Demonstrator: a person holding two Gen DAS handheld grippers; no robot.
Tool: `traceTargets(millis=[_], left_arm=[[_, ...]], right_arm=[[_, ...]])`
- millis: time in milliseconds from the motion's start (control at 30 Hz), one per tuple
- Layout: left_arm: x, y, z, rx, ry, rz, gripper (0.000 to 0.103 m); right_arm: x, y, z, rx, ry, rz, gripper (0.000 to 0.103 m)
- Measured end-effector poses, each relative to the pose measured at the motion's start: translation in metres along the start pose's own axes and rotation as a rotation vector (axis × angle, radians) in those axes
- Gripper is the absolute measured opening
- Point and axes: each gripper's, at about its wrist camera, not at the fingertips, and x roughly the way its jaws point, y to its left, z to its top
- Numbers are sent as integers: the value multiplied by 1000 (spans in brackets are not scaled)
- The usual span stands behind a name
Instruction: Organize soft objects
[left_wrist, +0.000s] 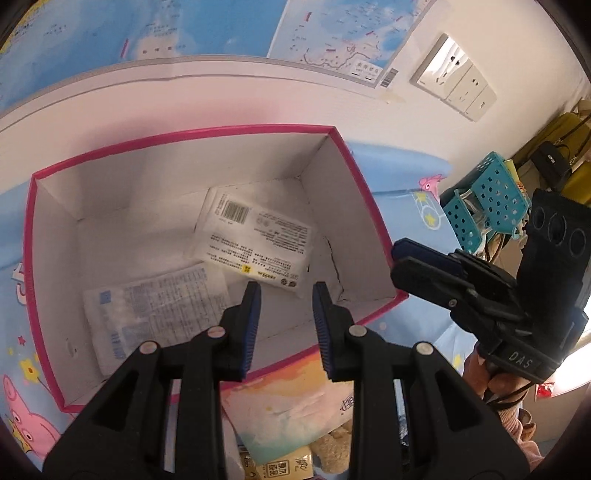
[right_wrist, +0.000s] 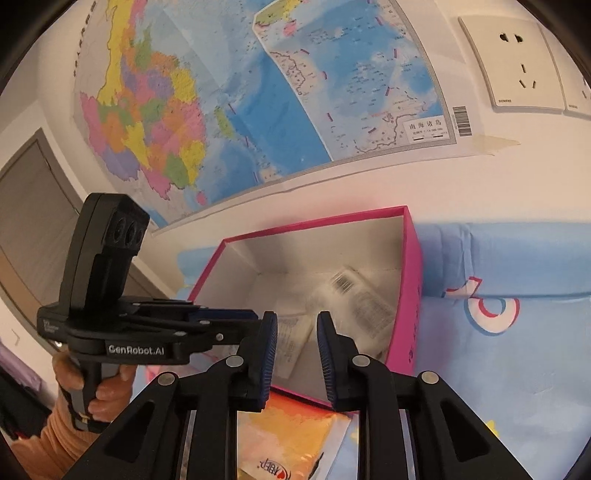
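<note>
A pink-rimmed cardboard box (left_wrist: 354, 158) stands on the blue cartoon bedsheet; it also shows in the right wrist view (right_wrist: 410, 266). Inside lie two soft white packs: one with a barcode (left_wrist: 255, 240) at the back right, also blurred in the right wrist view (right_wrist: 354, 299), and one with printed text (left_wrist: 155, 314) at the front left. My left gripper (left_wrist: 286, 295) is open and empty above the box's front edge. My right gripper (right_wrist: 297, 325) is open and empty just in front of the box; it also shows in the left wrist view (left_wrist: 417, 258).
An orange-and-white soft pack (right_wrist: 295, 435) lies on the sheet in front of the box, also visible in the left wrist view (left_wrist: 284, 417), with a plush toy (left_wrist: 332, 450) beside it. A teal perforated basket (left_wrist: 484, 199) sits at the right. A map (right_wrist: 221, 92) and sockets (right_wrist: 517, 62) are on the wall behind.
</note>
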Motion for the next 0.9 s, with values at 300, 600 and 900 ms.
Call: traceTargets(millis=[300, 600, 900], left_arm=[[-40, 0, -15, 61, -111, 28, 30], [-103, 11, -97, 103, -250, -5, 49], [-108, 45, -199, 23, -210, -31, 49]], right_arm=[[-1, 7, -9, -37, 21, -20, 30], [-28, 62, -62, -171, 60, 159, 54], [-36, 109, -155, -263, 256, 284, 58]])
